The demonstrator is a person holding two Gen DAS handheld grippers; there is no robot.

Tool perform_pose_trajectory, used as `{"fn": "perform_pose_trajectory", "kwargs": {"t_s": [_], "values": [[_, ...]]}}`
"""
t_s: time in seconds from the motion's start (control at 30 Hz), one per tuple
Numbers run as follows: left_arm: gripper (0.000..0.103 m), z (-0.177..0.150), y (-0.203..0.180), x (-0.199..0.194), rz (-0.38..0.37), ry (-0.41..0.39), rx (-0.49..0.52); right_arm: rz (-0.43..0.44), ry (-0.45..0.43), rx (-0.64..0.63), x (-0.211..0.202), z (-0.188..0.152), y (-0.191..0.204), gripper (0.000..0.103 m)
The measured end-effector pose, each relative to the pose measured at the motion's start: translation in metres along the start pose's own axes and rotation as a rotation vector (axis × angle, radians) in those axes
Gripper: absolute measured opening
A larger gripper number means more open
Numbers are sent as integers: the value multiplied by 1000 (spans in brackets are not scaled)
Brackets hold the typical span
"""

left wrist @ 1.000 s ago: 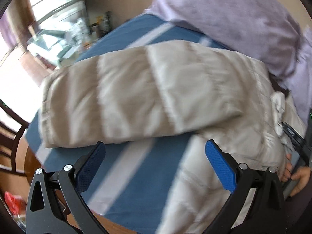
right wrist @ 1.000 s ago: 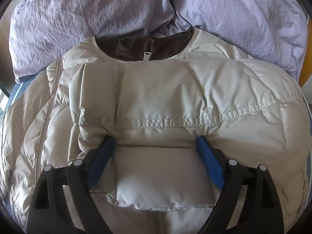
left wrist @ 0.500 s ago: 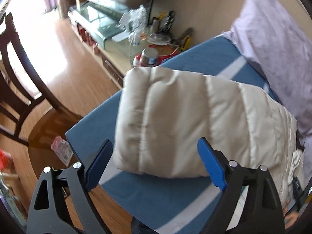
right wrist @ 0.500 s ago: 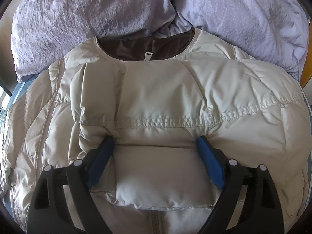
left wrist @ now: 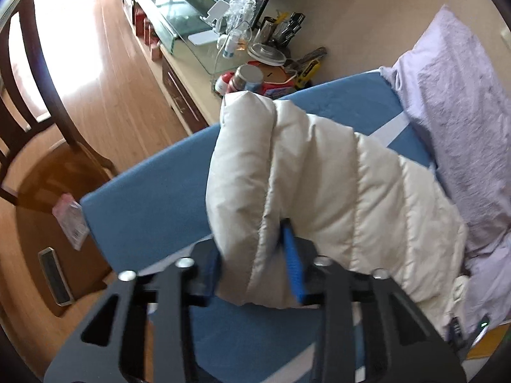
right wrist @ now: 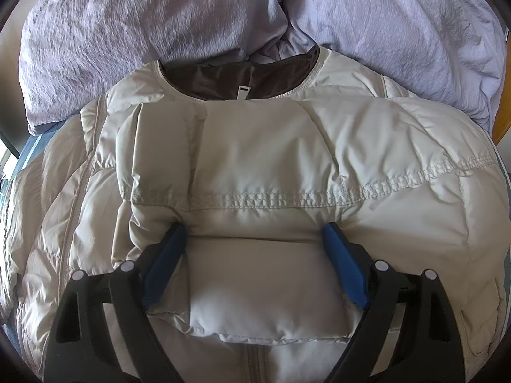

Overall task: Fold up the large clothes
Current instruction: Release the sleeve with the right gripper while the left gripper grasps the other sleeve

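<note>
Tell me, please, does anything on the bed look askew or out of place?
Mostly tidy. The jacket lies flat, one sleeve folded across its chest, under the open right gripper. The other sleeve sticks out sideways over the blue sheet, unfolded, its cuff between the closing left gripper jaws.

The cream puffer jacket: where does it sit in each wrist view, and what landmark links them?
Left wrist: only the jacket's sleeve shows, centre to right, its cuff between the closing left gripper.
Right wrist: its body fills the frame, a folded sleeve between the open right gripper.
Shared landmark: the lilac bedding.
</note>
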State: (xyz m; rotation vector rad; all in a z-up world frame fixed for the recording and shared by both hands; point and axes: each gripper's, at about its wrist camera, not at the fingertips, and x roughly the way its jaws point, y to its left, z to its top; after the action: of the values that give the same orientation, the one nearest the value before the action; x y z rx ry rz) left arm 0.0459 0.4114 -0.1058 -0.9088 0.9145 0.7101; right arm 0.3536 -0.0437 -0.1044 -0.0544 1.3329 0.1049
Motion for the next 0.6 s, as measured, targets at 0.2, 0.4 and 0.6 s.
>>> {"fn": "perform_pose_trajectory", "kwargs": {"t_s": [0.2,0.4,0.6], "values": [[11,5,-23,-16,-16,-43,44,2,2,2,-1,0,1,87],[10,13,-68,-53,-163,-109,95,7,5,7,-1,1,1,88],[10,7,-137,-89,-349,-145,188,21,11,13,0,2,0,88]]}}
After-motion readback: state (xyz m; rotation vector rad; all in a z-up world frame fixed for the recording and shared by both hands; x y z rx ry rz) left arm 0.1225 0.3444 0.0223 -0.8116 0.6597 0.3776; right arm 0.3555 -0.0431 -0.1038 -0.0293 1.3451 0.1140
